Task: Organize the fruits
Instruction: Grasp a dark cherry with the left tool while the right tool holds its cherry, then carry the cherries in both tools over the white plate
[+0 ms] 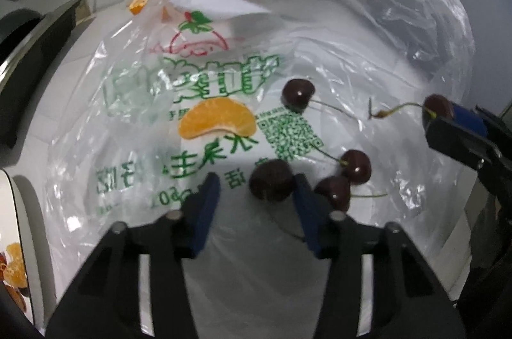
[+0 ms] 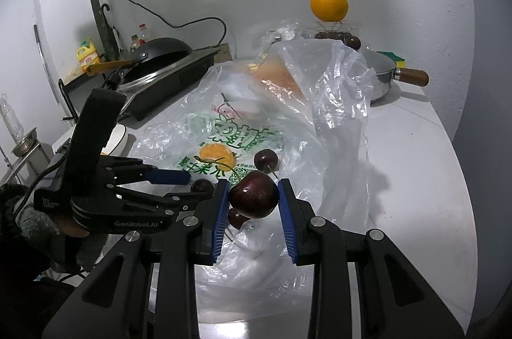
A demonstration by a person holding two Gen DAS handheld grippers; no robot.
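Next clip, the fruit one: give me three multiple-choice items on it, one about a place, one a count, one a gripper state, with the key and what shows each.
1. Where does the orange segment lie?
A. on the printed plastic bag
B. in the pan
C. in the left gripper

2. How many cherries lie loose on the bag in the left wrist view, the held one apart?
A. two
B. four
C. seven

3. What is the right gripper doing?
A. hanging open
B. shut on nothing
C. gripping a cherry

Key: 1 A, the segment rests on the plastic bag over its green print. 2 B, four dark cherries sit on the bag. 3 C, a held cherry sits between its blue pads.
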